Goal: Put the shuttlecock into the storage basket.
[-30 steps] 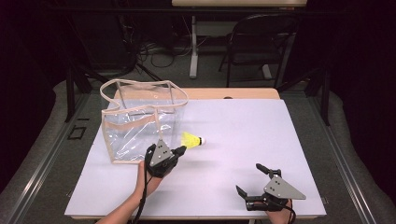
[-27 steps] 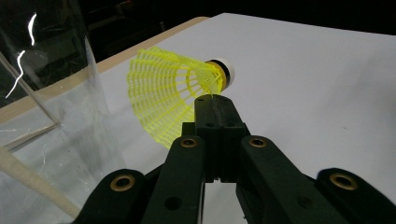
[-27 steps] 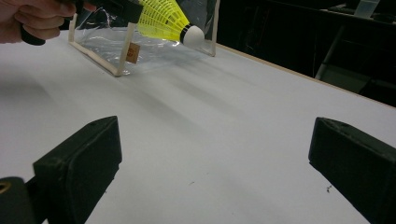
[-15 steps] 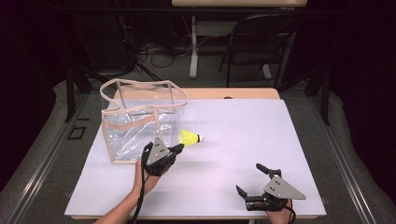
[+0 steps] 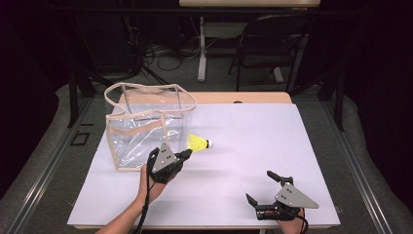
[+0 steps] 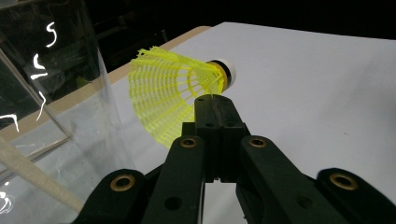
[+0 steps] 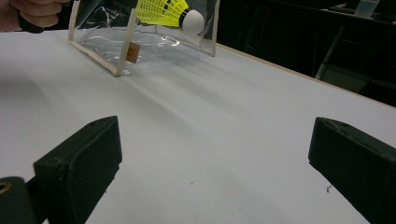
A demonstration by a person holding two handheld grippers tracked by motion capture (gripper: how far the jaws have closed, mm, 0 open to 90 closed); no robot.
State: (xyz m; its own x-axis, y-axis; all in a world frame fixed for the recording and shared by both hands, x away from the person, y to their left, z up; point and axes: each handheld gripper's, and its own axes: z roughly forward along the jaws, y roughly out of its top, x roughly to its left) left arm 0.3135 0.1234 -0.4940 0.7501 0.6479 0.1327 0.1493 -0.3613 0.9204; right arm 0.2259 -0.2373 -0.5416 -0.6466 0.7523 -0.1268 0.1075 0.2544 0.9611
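We clamp left gripper point(image 6: 212, 105) fingers on yellow shuttlecock point(image 6: 173, 91) skirt; right gripper point(image 5: 272, 192) fingers apart. Risk: thin skirt slips, misses clear bag point(image 5: 146, 124).

The high view looks forward and down from above the person's side, taking in the whole white table point(image 5: 253, 146) with a chair point(image 5: 270, 44) and cables on the floor beyond it. The left gripper view sits close and low, facing along its own jaws at the yellow shuttlecock point(image 6: 173, 93) with the clear bag point(image 6: 51, 116) at its left. The right gripper view lies near the tabletop (almost level), facing across it toward the same bag and shuttlecock farther off.
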